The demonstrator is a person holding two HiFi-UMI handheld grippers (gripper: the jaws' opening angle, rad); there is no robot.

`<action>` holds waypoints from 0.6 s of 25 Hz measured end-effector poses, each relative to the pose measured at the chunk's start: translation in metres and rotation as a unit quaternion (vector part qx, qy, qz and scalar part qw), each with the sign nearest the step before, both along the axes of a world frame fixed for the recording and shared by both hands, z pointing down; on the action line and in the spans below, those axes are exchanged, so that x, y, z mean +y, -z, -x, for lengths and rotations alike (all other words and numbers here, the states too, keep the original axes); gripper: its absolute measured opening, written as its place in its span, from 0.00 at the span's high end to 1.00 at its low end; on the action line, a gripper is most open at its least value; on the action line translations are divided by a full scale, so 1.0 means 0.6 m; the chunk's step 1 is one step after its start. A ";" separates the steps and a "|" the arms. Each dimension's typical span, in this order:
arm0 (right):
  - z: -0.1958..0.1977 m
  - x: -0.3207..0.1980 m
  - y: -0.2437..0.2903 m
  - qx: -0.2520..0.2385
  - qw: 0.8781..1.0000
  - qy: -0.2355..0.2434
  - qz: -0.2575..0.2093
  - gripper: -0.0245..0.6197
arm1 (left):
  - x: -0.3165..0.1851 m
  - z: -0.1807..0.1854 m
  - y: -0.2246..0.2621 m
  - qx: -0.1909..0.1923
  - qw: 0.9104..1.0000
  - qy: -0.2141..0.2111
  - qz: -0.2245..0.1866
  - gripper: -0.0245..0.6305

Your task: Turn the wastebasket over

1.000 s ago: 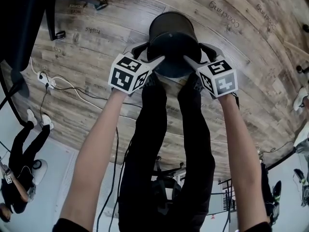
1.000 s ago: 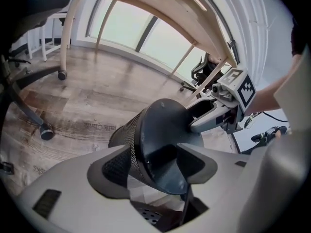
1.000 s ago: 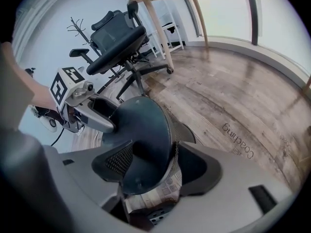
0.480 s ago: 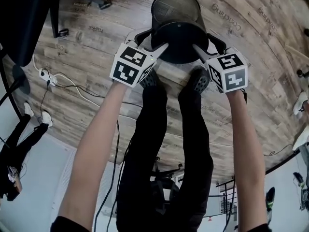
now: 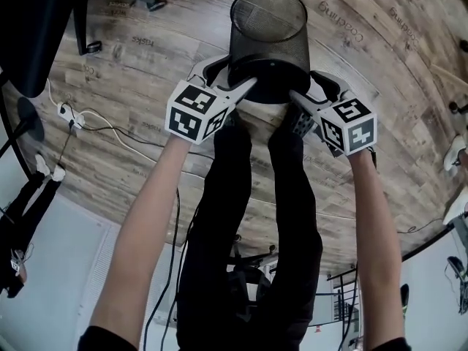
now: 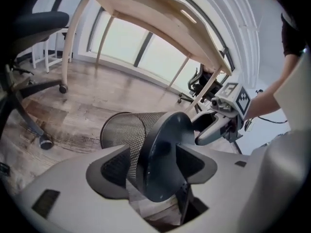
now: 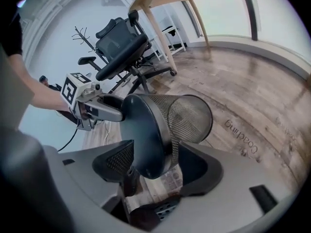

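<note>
Head view first: the wastebasket [image 5: 268, 31] is up between the two grippers, tipped about onto its side, with the solid base toward the person and the open mouth pointing away. It looks clear of the floor [image 5: 146, 72], though I can't swear the far rim is. The left gripper [image 5: 232, 79] bites the base edge on the wastebasket's left, and the right gripper [image 5: 307, 86] does the same on its right. The person's shoes [image 5: 300, 125] sit just on the near side of the base. My read: mid-flip, roughly halfway.

Left gripper view: the fingers [image 6: 109, 166] straddle the base edge at a medium spread, one on the mesh wall and the other on the flat bottom. They've just been easing open a bit with the edge between them. That's a thin bite on a round thing, so I'd firm it up before turning any further.

Right gripper view: same deal. The fingers [image 7: 114, 161] are fairly wide, gripping the base edge, and also just opened slightly.

Tips: roll both wrists together at the same pace, or the wastebasket will twist out of one side. Keep it high enough that the mouth rim clears the floor as it swings, and lower it flat rather than dropping it.
</note>
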State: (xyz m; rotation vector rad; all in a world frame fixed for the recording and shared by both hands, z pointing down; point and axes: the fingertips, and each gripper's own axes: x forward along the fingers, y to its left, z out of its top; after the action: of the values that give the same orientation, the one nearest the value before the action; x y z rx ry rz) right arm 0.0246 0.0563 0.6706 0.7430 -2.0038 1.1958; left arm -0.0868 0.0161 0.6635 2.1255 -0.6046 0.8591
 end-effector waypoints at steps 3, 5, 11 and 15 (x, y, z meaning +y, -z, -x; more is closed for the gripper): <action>0.006 0.037 0.002 -0.024 0.999 0.003 0.025 0.48 | 0.021 -0.010 0.006 0.022 1.000 0.006 0.017 0.46; 0.011 0.057 0.002 -0.035 0.999 -0.006 0.041 0.47 | 0.038 -0.010 0.008 0.028 0.999 0.002 0.030 0.44; 0.033 0.092 0.009 -0.098 0.990 -0.061 0.086 0.39 | 0.095 0.003 0.004 0.048 0.994 0.017 0.101 0.34; 0.044 0.107 0.004 -0.104 0.988 -0.058 0.100 0.38 | 0.133 0.015 -0.008 0.048 0.990 0.023 0.133 0.32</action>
State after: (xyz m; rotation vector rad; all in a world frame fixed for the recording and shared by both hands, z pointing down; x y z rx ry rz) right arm -0.0017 0.1204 0.6682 0.6639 -1.9883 1.5732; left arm -0.0961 0.0962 0.6685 1.8912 -0.4605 0.7614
